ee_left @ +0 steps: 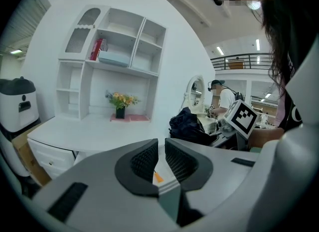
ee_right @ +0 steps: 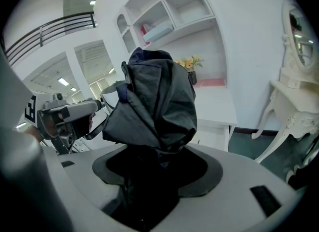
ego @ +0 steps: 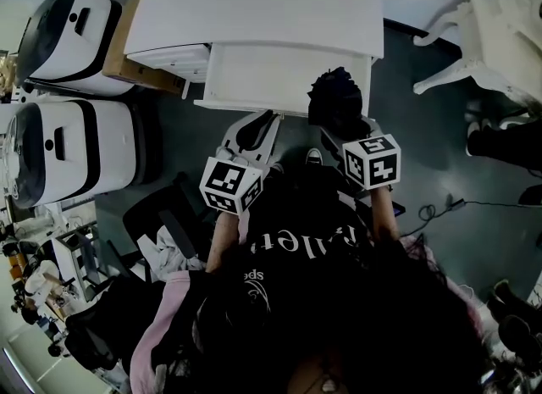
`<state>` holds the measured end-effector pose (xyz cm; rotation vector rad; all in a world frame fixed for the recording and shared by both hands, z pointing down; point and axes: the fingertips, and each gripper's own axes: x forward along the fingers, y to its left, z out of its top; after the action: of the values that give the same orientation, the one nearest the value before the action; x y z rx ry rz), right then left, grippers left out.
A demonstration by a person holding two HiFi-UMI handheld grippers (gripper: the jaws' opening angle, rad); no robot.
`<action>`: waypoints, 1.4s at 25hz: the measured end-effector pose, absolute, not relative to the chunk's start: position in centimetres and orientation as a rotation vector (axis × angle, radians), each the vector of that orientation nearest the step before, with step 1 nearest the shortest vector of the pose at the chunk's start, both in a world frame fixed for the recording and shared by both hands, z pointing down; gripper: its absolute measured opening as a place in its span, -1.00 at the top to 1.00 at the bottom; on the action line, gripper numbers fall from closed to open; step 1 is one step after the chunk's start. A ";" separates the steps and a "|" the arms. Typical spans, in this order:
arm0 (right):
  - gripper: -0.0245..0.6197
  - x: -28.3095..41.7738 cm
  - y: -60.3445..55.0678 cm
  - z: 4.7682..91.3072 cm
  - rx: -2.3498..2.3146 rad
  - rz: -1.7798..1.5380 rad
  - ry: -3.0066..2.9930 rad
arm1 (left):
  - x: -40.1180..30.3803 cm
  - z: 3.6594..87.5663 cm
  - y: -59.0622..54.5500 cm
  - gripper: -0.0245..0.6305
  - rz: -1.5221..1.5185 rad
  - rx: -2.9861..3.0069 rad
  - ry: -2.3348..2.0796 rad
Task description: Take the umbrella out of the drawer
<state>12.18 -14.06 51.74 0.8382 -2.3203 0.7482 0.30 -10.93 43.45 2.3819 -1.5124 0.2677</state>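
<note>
We've got the folded umbrella (ee_right: 154, 101) clamped tight in the right gripper (ee_right: 157, 171), held up over the open drawer's (ego: 254, 79) front edge, left gripper (ee_left: 162, 158) jaws nearly together w/ nothing between, so it looks approx. done, only carrying it clear left.

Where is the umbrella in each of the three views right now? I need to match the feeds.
Head view: umbrella, a dark bundle at upper centre, by the open drawer's right front corner.
Left gripper view: right of centre, beyond the jaws.
Right gripper view: fills the centre, clamped in the right gripper.
Shared landmark: white desk.
</note>
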 end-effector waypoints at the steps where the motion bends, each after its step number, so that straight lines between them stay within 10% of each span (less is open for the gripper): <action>1: 0.07 11.7 -13.8 51.6 0.842 0.753 -2.324 | 0.0 43.4 -10.7 0.80 0.270 2.388 -1.507; 35: 0.07 2.9 7.0 48.0 1.156 0.887 -2.291 | -8.5 43.5 8.1 0.80 0.172 2.561 -1.248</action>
<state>2.93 7.04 48.02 1.1564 -2.2909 0.8872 -8.52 8.09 43.48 2.5607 -1.2478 0.1718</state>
